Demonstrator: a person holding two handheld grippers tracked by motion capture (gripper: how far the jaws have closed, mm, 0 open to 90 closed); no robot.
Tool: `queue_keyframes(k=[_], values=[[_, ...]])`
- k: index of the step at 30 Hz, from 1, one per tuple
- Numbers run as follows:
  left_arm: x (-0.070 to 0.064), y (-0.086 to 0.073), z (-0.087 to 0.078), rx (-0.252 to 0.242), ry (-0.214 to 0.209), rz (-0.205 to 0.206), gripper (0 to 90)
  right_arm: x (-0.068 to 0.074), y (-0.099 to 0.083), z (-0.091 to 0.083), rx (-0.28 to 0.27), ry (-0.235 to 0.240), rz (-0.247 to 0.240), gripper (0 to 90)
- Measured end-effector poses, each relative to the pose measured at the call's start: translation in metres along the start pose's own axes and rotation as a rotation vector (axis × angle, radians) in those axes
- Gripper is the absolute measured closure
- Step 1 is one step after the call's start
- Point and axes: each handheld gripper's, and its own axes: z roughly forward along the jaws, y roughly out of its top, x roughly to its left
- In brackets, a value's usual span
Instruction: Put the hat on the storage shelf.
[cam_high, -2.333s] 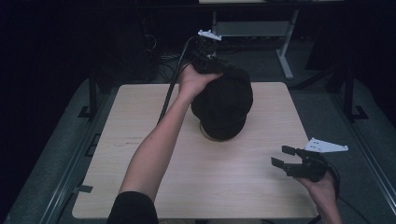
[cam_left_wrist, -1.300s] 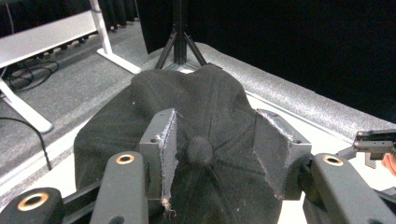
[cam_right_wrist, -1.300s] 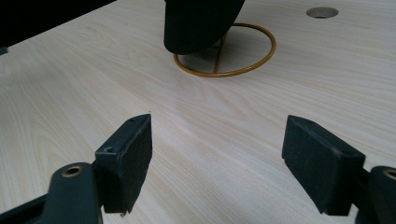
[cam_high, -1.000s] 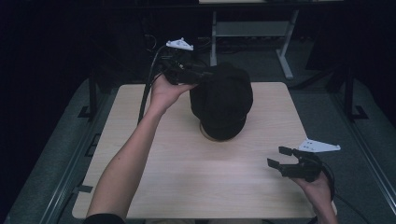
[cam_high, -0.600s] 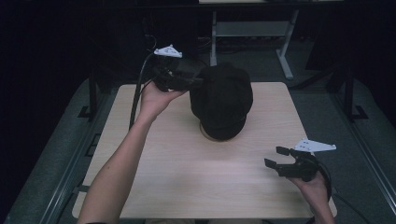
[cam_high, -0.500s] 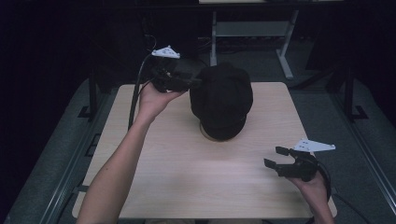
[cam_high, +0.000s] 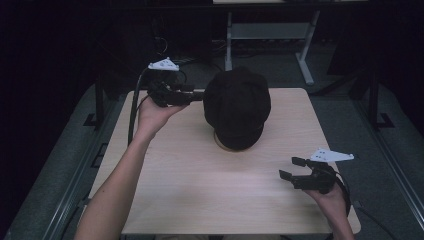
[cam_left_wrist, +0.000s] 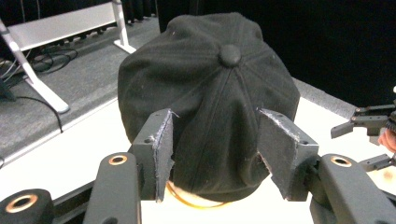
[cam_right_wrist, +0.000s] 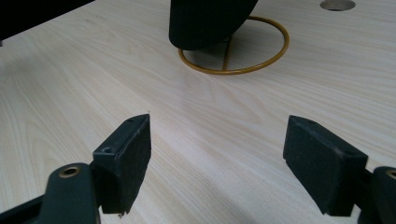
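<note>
Black cap (cam_high: 237, 105) on its wire stand (cam_right_wrist: 233, 51); left hand-held gripper (cam_left_wrist: 215, 140), jaws spread, lines up to grasp it.

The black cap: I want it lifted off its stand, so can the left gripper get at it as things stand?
Probably yes. The left gripper sits beside the black cap, jaws open on either side of the cap's near edge, nothing between them.

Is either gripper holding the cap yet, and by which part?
Nothing is held. The left gripper stands open around the back of the cap; the right gripper is open, apart, above the table.
</note>
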Motion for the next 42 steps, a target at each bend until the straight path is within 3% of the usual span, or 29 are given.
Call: queue_keyframes(k=[12, 21, 36, 42], values=[[0.000, -0.016, -0.012, -0.002, 0.013, 0.000, 43.9, 0.002, 0.001, 0.003, 0.009, 0.002, -0.010, 22.9], [0.002, -0.038, -0.017, -0.001, 0.024, -0.016, 43.4, 0.002, 0.001, 0.004, 0.009, 0.000, -0.009, 22.9], [-0.016, -0.065, -0.029, -0.002, 0.004, 0.001, 41.9, 0.000, -0.001, 0.000, 0.004, -0.015, 0.001, 22.7], [-0.021, -0.081, -0.037, -0.020, -0.005, -0.022, 38.1, 0.001, -0.001, 0.001, 0.013, -0.012, -0.005, 22.7]])
